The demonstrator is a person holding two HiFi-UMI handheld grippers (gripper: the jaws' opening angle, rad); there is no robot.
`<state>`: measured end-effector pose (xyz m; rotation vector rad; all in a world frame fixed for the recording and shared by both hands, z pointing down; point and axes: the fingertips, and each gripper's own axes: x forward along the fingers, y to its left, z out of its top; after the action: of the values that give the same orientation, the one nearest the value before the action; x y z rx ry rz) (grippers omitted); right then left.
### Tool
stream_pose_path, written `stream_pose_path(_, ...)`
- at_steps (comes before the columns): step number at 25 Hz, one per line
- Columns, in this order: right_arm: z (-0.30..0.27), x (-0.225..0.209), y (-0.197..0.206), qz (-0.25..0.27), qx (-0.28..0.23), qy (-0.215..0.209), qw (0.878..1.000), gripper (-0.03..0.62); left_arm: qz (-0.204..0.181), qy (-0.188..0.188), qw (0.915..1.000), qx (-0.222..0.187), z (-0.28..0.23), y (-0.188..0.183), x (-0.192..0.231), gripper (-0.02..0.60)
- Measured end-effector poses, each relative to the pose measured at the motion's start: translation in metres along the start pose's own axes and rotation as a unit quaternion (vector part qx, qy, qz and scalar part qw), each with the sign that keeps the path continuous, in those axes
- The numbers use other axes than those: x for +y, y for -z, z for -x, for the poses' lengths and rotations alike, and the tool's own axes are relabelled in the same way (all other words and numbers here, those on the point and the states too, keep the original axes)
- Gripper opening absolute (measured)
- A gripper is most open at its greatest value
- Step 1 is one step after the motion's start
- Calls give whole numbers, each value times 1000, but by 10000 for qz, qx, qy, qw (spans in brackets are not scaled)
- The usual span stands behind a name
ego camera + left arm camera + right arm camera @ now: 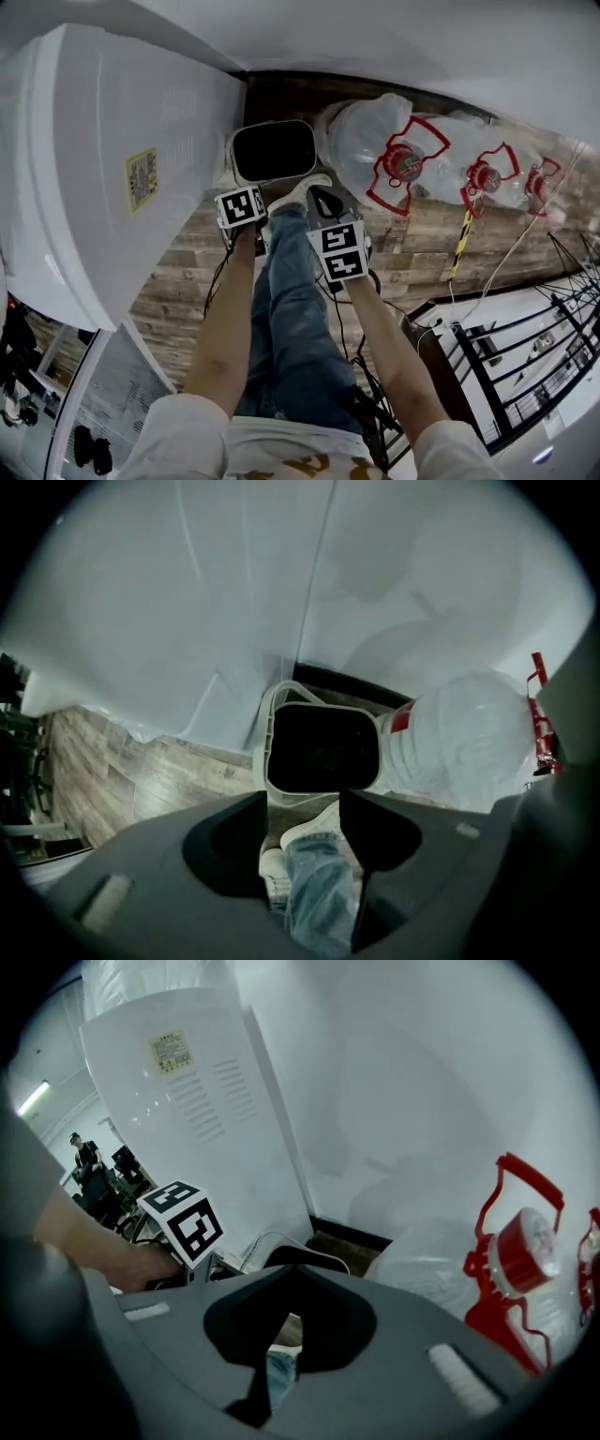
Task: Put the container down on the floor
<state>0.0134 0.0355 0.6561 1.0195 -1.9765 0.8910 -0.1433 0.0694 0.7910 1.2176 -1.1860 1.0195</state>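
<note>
Lying straight ahead of the left claw (305, 799), just beyond its tips, the container (273, 150) is the thing the left hand is plainly nearer to; the right claw (292, 1318) hangs further back and to the side, over the person's jeans. In the left gripper view the left claw is spread wide with nothing in it. Only a white sneaker (309, 836) and a denim leg show through the gap, and the container's rim sits clear of both tips. The right claw is pinched together on nothing. The container is a white plastic bin with rounded corners and a dark, empty-looking inside, its mouth turned up toward the head camera and its longer side running left to right. It appears to rest on the wood-plank floor (178, 281) in the corner by the wall, tucked between a tall white appliance (122, 141) and a big clear water jug (375, 141) with a red handle. By my reading the set-down looks done, so the left claw need only back straight away without catching the rim.
</note>
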Motion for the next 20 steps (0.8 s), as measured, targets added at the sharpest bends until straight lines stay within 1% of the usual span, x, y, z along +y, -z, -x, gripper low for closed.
stream_pose_path(2,15,1,-9,-25,-88,56,9999,28,-34,158,9998,-98,19,-1,-13,239)
stream_pose_path(4,27,1,-22,-58,-240,132,9996,28,-191,332,9989,-280,42,-11,-27,239)
stream_pose_path(6,40,3,-35,-95,-402,218,9989,28,-377,527,9967,-493,69,-23,-40,236)
stream_pose_path(8,59,7,-45,-116,-493,306,9982,28,-503,781,9936,-637,97,-26,-55,227)
stream_pose_path(10,78,9,-58,-173,-596,400,9973,28,-659,992,9892,-860,126,-31,-70,218)
stream_pose_path(12,95,11,-69,-282,-731,491,9957,28,-909,1039,9818,-1307,162,-41,-80,215)
stream_pose_path(13,103,14,-73,-326,-781,522,9950,28,-1019,1052,9774,-1521,180,-44,-84,204)
stream_pose_path(14,111,16,-77,-343,-822,550,9945,28,-1087,1096,9737,-1676,197,-45,-88,203)
stream_pose_path(17,133,20,-90,-304,-930,636,9932,28,-1080,1302,9673,-1888,230,-46,-101,192)
stream_pose_path(20,154,27,-101,-271,-1022,708,9919,28,-1000,1439,9627,-2063,258,-50,-104,163)
